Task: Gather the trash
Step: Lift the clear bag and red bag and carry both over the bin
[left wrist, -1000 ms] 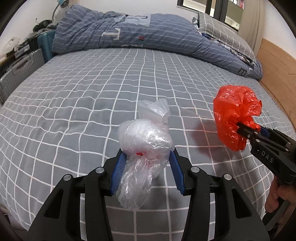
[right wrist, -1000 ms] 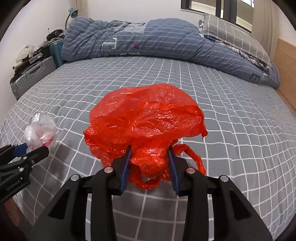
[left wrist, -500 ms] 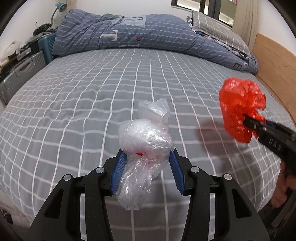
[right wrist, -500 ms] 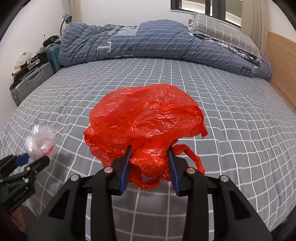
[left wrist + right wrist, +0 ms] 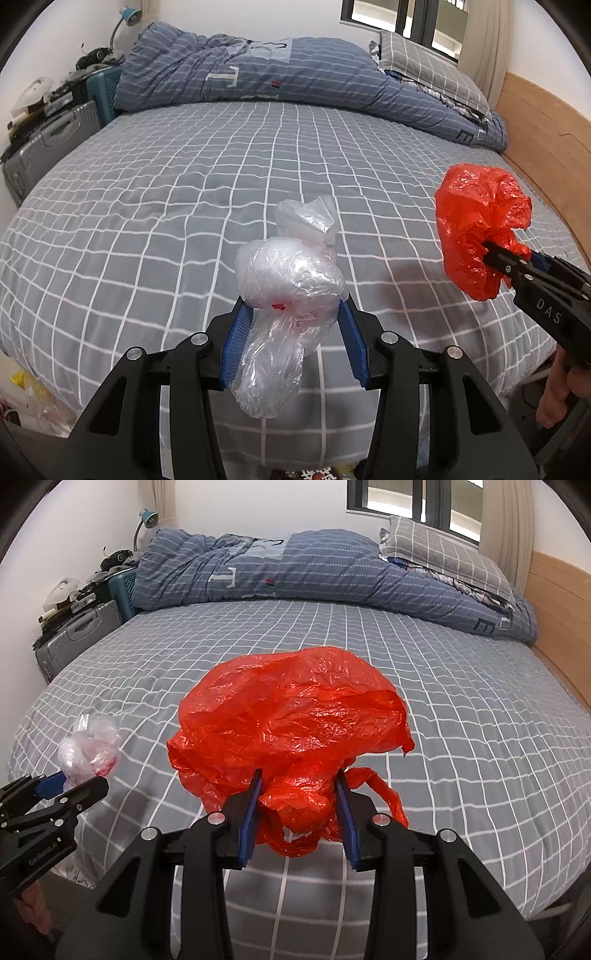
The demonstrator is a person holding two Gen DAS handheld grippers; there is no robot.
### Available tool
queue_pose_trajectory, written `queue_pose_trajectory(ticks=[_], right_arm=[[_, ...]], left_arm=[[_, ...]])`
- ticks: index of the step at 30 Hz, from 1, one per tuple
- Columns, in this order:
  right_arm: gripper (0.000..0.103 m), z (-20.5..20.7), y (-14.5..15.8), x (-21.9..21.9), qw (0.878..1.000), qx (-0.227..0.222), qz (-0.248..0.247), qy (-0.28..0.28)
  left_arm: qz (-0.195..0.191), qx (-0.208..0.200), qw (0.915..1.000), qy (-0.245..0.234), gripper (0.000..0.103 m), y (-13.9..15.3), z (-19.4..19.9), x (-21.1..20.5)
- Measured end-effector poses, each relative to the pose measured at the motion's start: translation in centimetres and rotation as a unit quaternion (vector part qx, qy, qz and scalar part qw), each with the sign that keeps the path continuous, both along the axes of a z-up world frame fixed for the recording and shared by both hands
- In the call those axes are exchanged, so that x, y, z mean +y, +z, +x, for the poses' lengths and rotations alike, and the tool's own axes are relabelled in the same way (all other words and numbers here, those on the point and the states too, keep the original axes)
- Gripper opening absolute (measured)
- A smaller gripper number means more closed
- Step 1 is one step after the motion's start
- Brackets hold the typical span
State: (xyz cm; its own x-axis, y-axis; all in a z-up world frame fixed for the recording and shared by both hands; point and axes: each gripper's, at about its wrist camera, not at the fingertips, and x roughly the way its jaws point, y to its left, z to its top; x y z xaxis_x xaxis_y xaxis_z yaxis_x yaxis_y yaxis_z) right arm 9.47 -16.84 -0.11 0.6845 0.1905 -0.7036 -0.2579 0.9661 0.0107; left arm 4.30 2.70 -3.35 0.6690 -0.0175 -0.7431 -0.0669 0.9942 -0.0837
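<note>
Both your grippers have drawn back toward the foot of the grey grid-checked bed (image 5: 155, 206), its near edge now showing. Right gripper (image 5: 298, 805): clamped on the crumpled red plastic bag (image 5: 291, 716). Left gripper (image 5: 291, 328): clamped on the clear knotted plastic bag (image 5: 288, 284). Both bags are airborne, so disposal likely comes next.
</note>
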Motion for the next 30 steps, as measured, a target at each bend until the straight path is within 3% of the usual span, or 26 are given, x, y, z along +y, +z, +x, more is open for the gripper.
queue_pose_trajectory(ticks=[30], right_arm=[[0.035, -10.5, -0.5, -2.3, 1.0, 0.021, 0.0, 0.006]], left_arm=[[0.001, 0.003, 1.0, -0.005, 0.046, 1.0, -9.3, -2.1]])
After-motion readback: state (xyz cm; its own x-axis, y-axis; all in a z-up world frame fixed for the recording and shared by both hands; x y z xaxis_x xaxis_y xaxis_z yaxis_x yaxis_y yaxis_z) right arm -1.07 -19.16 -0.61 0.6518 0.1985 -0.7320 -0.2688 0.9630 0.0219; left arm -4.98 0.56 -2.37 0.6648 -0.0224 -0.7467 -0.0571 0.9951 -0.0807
